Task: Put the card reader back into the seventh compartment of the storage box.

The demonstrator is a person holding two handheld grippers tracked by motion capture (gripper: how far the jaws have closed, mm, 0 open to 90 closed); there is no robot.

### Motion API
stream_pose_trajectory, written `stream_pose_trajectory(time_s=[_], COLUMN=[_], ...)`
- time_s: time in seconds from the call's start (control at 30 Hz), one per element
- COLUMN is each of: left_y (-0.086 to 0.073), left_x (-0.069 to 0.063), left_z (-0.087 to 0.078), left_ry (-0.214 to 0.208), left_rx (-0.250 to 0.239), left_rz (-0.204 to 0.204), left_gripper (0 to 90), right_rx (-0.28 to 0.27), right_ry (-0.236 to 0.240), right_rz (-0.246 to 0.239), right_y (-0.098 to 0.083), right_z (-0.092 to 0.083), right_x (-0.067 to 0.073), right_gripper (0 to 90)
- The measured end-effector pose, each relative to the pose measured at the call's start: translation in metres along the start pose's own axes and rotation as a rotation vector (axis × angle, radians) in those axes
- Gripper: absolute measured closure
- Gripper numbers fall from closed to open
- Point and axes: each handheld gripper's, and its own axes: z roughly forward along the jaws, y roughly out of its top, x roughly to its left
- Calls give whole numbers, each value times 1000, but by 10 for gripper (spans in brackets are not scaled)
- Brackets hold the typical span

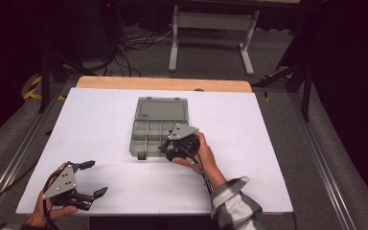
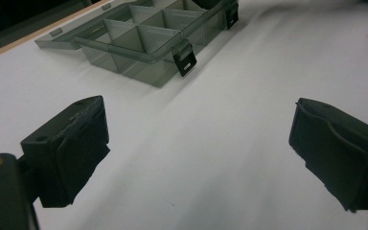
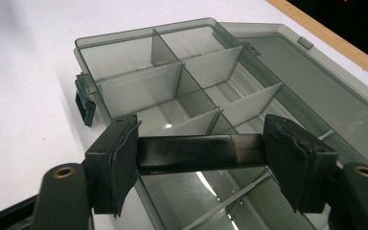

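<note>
White tabletop (image 1: pixel 124 115); right tool (image 3: pixel 201 153) around dark bar (image 3: pixel 191 152), perhaps a latch.

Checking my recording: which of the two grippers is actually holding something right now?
The right gripper, over the open organizer box: its fingers clamp a dark flat bar. The left gripper is open, empty.

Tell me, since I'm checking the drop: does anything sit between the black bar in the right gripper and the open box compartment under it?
Nothing visible does. The right gripper holds the black bar just above the organizer box; the compartments in view look empty.
</note>
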Motion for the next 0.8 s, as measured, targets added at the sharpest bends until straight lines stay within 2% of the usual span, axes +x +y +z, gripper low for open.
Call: stream_pose_trajectory(time_s=[0.8], left_y=[0], left_x=[0], left_z=[1], left_ry=[-6], left_rx=[8], left_rz=[2], left_gripper=[75], right_rx=[-6], right_ry=[-1], right_rz=[30], right_y=[-2], right_z=[1], right_x=[-1], right_gripper=[310])
